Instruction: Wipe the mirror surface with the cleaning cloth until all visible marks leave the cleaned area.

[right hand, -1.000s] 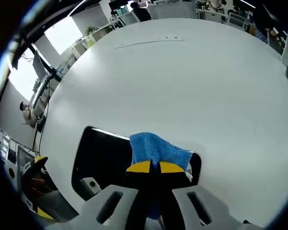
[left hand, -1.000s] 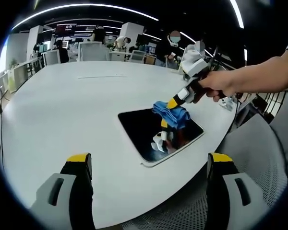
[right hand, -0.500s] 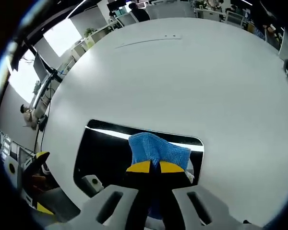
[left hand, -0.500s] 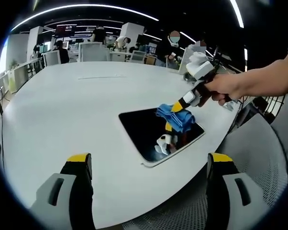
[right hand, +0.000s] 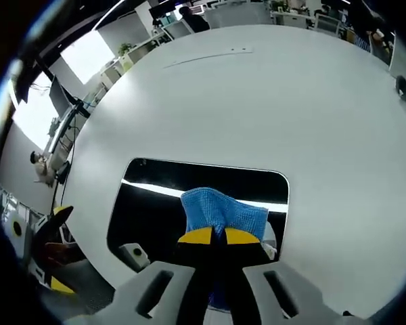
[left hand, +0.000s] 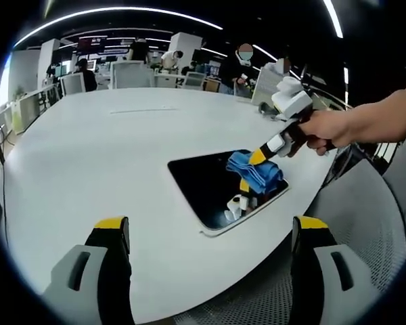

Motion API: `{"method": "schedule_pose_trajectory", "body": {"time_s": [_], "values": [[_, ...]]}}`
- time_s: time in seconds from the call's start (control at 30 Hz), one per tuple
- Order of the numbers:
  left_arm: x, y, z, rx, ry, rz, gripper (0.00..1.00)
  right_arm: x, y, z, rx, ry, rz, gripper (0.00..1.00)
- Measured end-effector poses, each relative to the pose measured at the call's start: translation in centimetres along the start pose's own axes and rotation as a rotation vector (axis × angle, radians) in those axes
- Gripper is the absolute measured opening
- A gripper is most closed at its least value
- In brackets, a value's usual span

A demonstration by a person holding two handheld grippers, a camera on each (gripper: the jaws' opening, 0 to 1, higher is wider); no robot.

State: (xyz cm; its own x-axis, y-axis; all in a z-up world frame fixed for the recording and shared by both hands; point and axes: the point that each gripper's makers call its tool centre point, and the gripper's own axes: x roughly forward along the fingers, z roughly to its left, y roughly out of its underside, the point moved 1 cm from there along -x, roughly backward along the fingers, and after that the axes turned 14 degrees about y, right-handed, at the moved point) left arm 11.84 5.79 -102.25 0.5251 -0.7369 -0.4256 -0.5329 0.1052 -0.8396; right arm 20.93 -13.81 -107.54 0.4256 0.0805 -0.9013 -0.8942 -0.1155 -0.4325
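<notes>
Two grippers: the right (right hand: 212, 236) clenches the cloth (right hand: 220, 211) on the mirror (right hand: 155, 203) and should press flat, overlapping strokes, while the left (left hand: 210, 233) hangs released.

The right gripper (right hand: 214, 236), its yellow-tipped jaws closed together, pinches a blue cleaning cloth (right hand: 220, 211) and presses it on the near part of the dark mirror (right hand: 183, 186), which lies flat on the white desk (right hand: 257, 101).

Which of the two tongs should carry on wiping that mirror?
The right tongs: they are shut on the blue cloth, which lies on the mirror. The left tongs are open, holding nothing, short of the mirror.
</notes>
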Motion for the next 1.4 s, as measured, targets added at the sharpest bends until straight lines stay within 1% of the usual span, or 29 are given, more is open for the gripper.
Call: {"method": "schedule_pose_trajectory", "body": {"time_s": [0.17,0.33,0.67,1.07,1.27,1.4], "values": [[-0.1,-0.2,0.1,-0.002,-0.006,-0.011,0.99,-0.3,0.7,0.1,0.001,-0.001,0.002,0.00],[-0.1,-0.1,0.0,0.003,-0.002,-0.004,0.99,-0.8,1.5,0.3,0.002,-0.002,0.007,0.00],[-0.2,-0.2,0.1,0.002,-0.010,-0.012,0.99,-1.2,2.4,0.4,0.003,-0.004,0.001,0.00],[-0.3,-0.2,0.2,0.002,-0.017,-0.011,0.99,-2.1,4.3,0.7,0.017,-0.021,0.003,0.00],[-0.3,-0.4,0.3,0.002,-0.021,-0.023,0.99,-2.2,4.6,0.8,0.011,-0.025,0.001,0.00],[-0.3,-0.3,0.3,0.001,-0.025,-0.016,0.99,-2.5,5.2,0.8,0.013,-0.033,0.008,0.00]]}}
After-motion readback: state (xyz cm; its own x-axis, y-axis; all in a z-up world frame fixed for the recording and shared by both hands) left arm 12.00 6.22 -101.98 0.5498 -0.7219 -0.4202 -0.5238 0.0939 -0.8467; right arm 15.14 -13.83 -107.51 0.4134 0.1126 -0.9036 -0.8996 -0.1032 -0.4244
